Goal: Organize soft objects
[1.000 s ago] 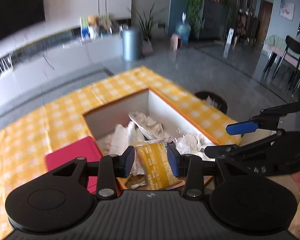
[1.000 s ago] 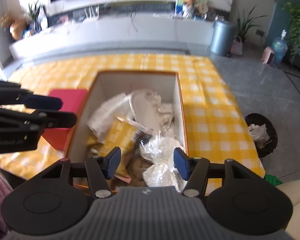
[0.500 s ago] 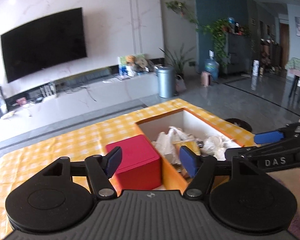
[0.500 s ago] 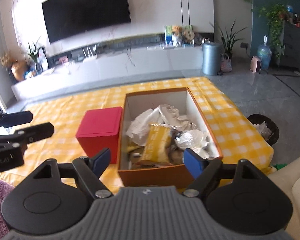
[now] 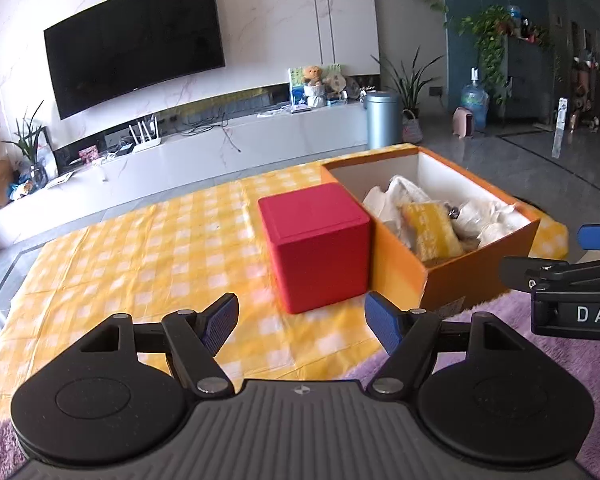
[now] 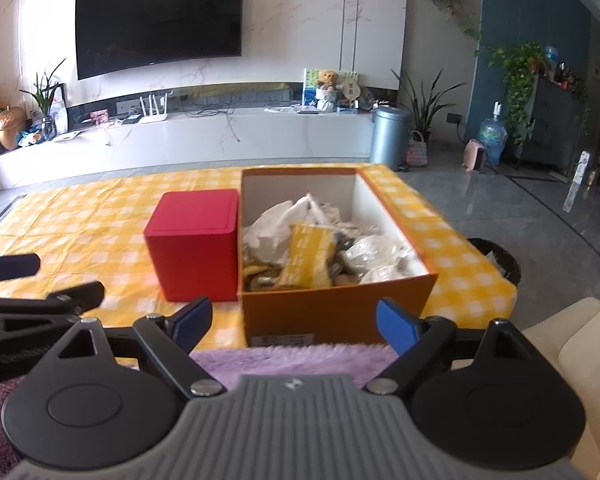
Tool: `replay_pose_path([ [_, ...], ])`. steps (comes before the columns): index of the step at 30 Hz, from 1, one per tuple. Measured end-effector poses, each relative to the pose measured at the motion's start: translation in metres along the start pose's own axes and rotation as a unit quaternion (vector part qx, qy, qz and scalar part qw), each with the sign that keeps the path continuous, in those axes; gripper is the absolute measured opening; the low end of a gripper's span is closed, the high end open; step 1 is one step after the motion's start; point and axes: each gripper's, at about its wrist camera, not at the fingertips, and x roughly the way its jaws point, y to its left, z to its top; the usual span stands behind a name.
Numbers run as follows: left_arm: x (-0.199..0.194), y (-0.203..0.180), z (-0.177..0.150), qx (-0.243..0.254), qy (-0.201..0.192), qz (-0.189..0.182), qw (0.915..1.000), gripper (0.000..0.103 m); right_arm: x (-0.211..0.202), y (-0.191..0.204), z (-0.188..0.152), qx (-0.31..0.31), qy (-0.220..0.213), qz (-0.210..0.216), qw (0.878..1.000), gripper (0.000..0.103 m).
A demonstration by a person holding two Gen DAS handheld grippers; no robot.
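Both grippers are pulling back from the orange box (image 6: 336, 304) on the table (image 5: 140, 264), jaws opening empty, while the light, crinkly yellow packet (image 6: 310, 256) is lying inside, best pinched mid-body.

1. The tabletop (image 6: 100, 224) wears a yellow-and-white checked cloth.
2. Ahead of the right gripper (image 6: 294, 322), the box (image 6: 332, 304) is orange outside, white inside.
3. The packet (image 6: 308, 256) in it is yellow with white print.
4. The cube (image 5: 314, 246) is plain red.
5. The gripper pads (image 6: 394, 324) are blue.
6. The fluffy fabric (image 6: 292, 360) is purple.
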Motion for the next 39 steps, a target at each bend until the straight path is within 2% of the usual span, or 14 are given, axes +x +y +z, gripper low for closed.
replay_pose_path([
  [12,0.012,0.009,-0.018,-0.019,0.012,0.005,0.9997,0.085,0.016,0.000,-0.023,0.007,-0.023,-0.026,0.999,0.088],
  [20,0.014,0.008,-0.021,-0.018,0.018,-0.003,0.9997,0.085,0.020,0.001,-0.030,0.008,-0.031,-0.021,0.999,0.088],
  [39,0.013,0.008,-0.020,-0.015,0.018,0.001,0.9997,0.085,0.022,0.005,-0.032,0.000,-0.031,-0.022,0.999,0.088],
])
